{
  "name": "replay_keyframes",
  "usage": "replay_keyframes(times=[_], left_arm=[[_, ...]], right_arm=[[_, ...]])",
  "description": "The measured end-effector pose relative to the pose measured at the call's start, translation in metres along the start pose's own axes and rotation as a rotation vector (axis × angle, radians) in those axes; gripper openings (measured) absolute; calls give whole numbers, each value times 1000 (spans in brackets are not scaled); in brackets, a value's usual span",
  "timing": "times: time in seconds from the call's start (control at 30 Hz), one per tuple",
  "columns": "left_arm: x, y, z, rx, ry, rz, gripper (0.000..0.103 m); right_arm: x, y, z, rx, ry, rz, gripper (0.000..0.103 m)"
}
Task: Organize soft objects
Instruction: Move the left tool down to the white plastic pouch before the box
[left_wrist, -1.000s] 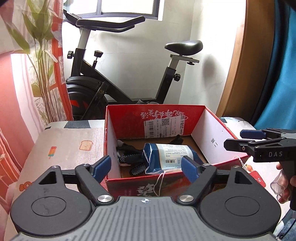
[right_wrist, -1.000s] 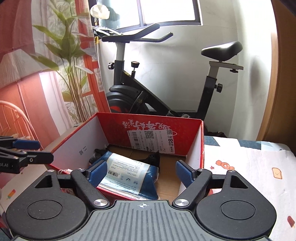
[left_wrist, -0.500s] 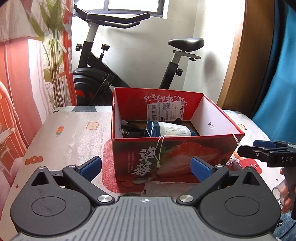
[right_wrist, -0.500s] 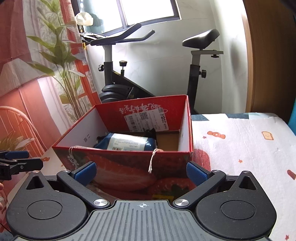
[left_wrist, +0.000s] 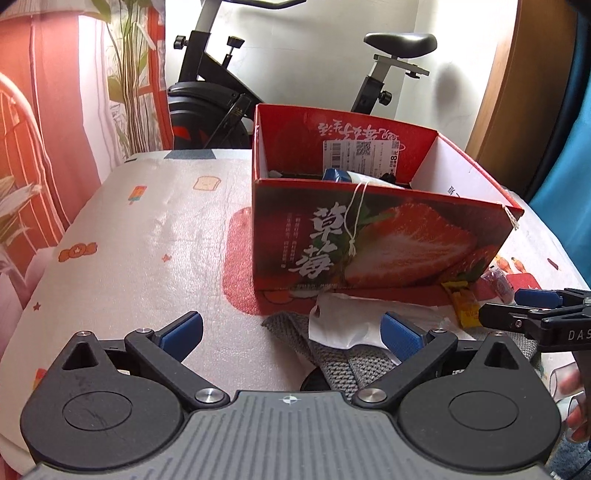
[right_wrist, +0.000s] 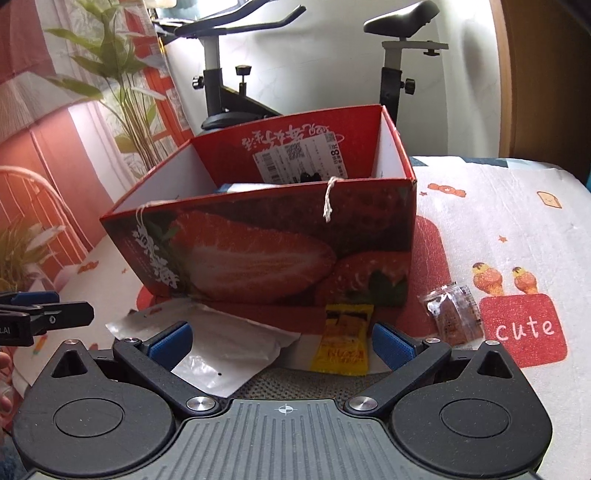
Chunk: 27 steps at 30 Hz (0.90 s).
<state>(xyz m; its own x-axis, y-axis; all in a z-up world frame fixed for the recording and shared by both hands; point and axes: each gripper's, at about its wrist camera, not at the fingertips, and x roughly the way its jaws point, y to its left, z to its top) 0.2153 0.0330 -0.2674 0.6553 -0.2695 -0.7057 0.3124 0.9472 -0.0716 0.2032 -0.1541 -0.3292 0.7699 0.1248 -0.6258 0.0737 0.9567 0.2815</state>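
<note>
A red strawberry box (left_wrist: 369, 240) (right_wrist: 266, 251) stands on the table with a blue-and-white pack (left_wrist: 343, 176) inside. In front of it lie a grey knitted cloth (left_wrist: 332, 358), a white plastic bag (left_wrist: 343, 321) (right_wrist: 221, 350), a yellow packet (left_wrist: 463, 306) (right_wrist: 343, 341) and a small brown clear packet (right_wrist: 452, 314). My left gripper (left_wrist: 291, 328) is open and empty, low over the cloth's left edge. My right gripper (right_wrist: 280, 339) is open and empty, over the white bag and yellow packet. Each gripper shows in the other's view (left_wrist: 532, 314) (right_wrist: 44, 314).
An exercise bike (left_wrist: 229, 85) and a plant (right_wrist: 122, 85) stand behind the table. A patterned white cloth (left_wrist: 147, 240) covers the table. A wooden door frame (left_wrist: 517, 74) is at the right.
Both grippers have pulled back from above the box and dropped low in front of it. The cloth, bag and packets have come into view. Both stay open.
</note>
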Motion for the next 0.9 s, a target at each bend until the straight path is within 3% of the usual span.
replay_keyframes(times=[0.43,0.6,0.7,0.77,0.9], left_arm=[[15,14,-1,-62,46,-25,103],[21,15,12,-104,18,-100,103],[26,6,21,-50,4,-117,96],[32,0,27,-14,9,-161,78],[48,-15,33,57,42,-204,75]], right_arm=[[28,6,-7,64,126,14,103],[36,7,-7,139,142,67,97],[42,11,-9,139,164,70,90],[45,12,-9,141,169,77,86],[47,12,-9,139,169,80,78]])
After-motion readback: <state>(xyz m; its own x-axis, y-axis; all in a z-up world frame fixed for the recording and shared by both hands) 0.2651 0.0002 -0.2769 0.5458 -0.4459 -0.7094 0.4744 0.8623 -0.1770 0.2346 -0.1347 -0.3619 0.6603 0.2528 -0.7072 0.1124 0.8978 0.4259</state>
